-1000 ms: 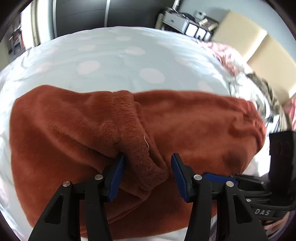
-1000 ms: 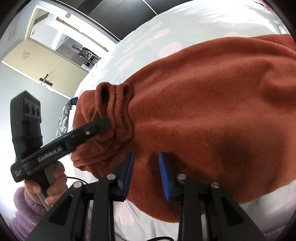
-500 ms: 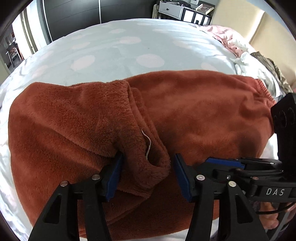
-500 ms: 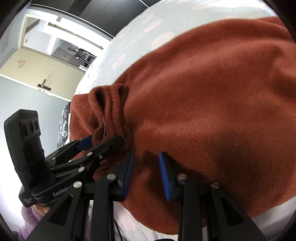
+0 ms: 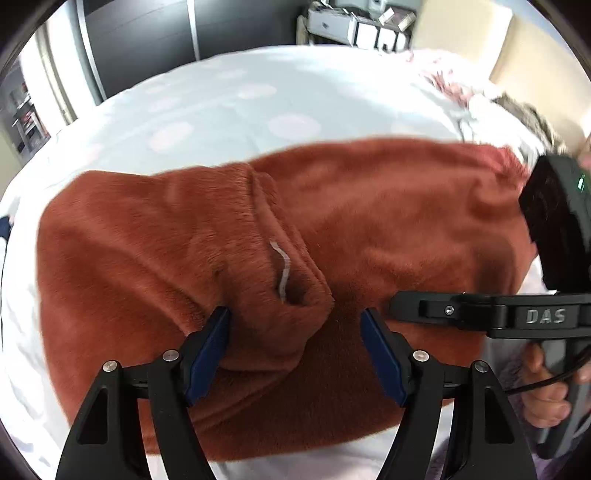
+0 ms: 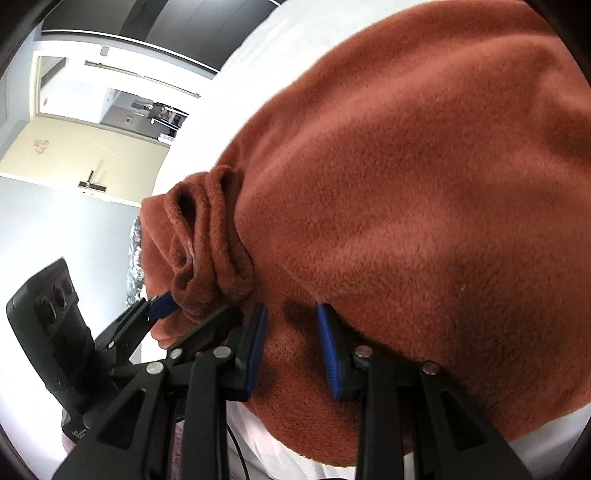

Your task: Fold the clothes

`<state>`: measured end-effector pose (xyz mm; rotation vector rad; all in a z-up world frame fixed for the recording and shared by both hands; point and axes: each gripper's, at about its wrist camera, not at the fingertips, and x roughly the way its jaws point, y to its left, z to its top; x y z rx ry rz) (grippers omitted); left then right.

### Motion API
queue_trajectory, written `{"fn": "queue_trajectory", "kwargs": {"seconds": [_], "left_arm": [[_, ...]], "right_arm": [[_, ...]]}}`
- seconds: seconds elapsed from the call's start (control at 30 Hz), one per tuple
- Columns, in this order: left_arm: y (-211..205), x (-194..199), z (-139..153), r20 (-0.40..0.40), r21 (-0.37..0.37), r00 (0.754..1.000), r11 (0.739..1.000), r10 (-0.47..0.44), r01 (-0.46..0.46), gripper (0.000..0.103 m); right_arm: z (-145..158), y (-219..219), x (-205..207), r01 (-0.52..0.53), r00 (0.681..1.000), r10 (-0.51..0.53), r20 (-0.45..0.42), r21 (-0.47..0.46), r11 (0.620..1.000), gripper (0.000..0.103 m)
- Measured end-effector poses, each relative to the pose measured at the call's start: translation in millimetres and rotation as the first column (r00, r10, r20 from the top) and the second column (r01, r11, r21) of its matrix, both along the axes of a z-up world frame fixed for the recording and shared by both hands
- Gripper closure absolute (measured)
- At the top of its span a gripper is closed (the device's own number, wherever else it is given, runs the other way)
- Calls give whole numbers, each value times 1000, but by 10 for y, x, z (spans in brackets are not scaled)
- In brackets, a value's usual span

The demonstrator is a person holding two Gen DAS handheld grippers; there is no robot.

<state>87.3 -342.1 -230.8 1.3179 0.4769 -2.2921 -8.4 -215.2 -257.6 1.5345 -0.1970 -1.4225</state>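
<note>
A rust-brown fleece garment [image 5: 388, 221] lies on the bed, with a folded sleeve and its cuff [image 5: 280, 306] on top. My left gripper [image 5: 295, 343] is open, its blue pads either side of the cuff. My right gripper [image 6: 291, 343] is open, with a fold of the fleece [image 6: 406, 184] between its pads at the garment's near edge. The right gripper also shows at the right of the left wrist view [image 5: 402, 306], and the left gripper shows at the left of the right wrist view [image 6: 192, 310].
The bed has a pale blue sheet [image 5: 221, 99] with pink dots. Crumpled clothes [image 5: 461, 92] lie at its far right. A dark wardrobe [image 5: 147, 40] and a shelf unit [image 5: 362, 26] stand behind. A doorway [image 6: 110, 103] is at the left.
Both grippers have moved in closer to the garment. The left gripper's jaws have spread wider around the cuff. The right gripper has shifted nearer to the left one.
</note>
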Motion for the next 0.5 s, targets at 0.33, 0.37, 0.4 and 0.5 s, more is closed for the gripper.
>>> {"fn": "queue_trajectory", "kwargs": {"seconds": [0.33, 0.37, 0.4, 0.5], "left_arm": [[-335, 684, 574, -106, -166, 953, 940, 284, -299, 30], [-393, 714, 611, -104, -150, 949, 938, 298, -311, 30], [-461, 779, 647, -103, -138, 944, 935, 313, -325, 30], [-655, 1070, 693, -94, -121, 921, 914, 377, -387, 30]], "right_arm": [[456, -5, 192, -47, 979, 23, -203, -112, 993, 74], [447, -27, 195, -52, 978, 32, -205, -94, 994, 74], [437, -52, 195, -57, 978, 41, -206, -75, 996, 74], [409, -142, 171, -66, 973, 61, -220, -13, 998, 73]]}}
